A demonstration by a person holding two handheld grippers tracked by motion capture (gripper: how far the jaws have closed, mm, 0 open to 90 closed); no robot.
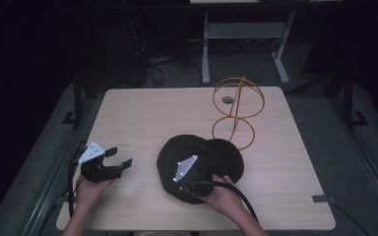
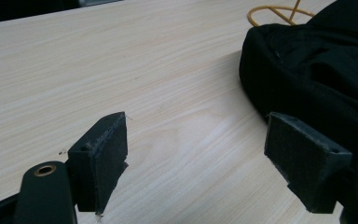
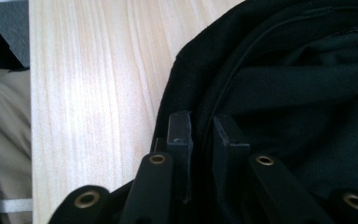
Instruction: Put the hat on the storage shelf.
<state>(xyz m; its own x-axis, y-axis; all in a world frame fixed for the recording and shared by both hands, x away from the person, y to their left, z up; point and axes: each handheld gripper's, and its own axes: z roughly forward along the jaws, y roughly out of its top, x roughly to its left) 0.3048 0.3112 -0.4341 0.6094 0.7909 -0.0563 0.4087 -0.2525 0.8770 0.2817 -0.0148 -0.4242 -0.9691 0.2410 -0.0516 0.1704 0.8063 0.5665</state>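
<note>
The right gripper pinches the black hat's rim to lift it; the left gripper waits with fingers spread, ready to assist.

Hat mid-table, wire stand just behind.

No text, label, brand or number being made out anywhere — nothing legible being shown, table surface included.

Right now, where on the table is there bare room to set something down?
Bare wood spans the table behind the left gripper, left of the black hat, and along the right edge past the wire stand. It is crowded mid-front, where the right gripper grips the hat beside the stand.
</note>
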